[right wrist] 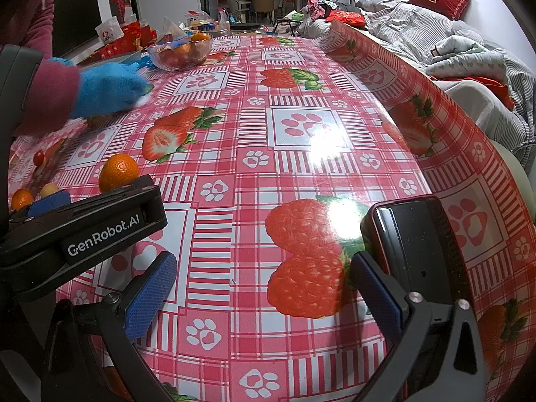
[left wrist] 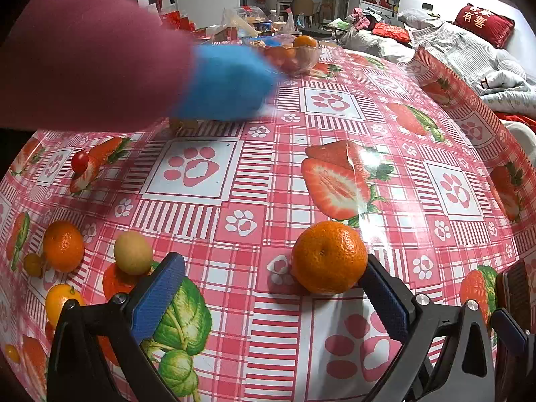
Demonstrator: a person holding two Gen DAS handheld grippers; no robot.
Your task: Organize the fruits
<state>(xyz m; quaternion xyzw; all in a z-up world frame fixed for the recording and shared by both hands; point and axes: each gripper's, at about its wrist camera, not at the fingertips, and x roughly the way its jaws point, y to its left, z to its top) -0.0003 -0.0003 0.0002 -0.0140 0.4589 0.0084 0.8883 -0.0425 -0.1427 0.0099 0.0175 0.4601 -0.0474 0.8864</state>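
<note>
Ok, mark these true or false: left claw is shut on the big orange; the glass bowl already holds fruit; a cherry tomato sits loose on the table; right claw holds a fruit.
1. The left claw is shut on the big orange. False: it is open, with the orange between the fingers.
2. The glass bowl already holds fruit. True.
3. A cherry tomato sits loose on the table. True.
4. The right claw holds a fruit. False: it is open and empty.
</note>
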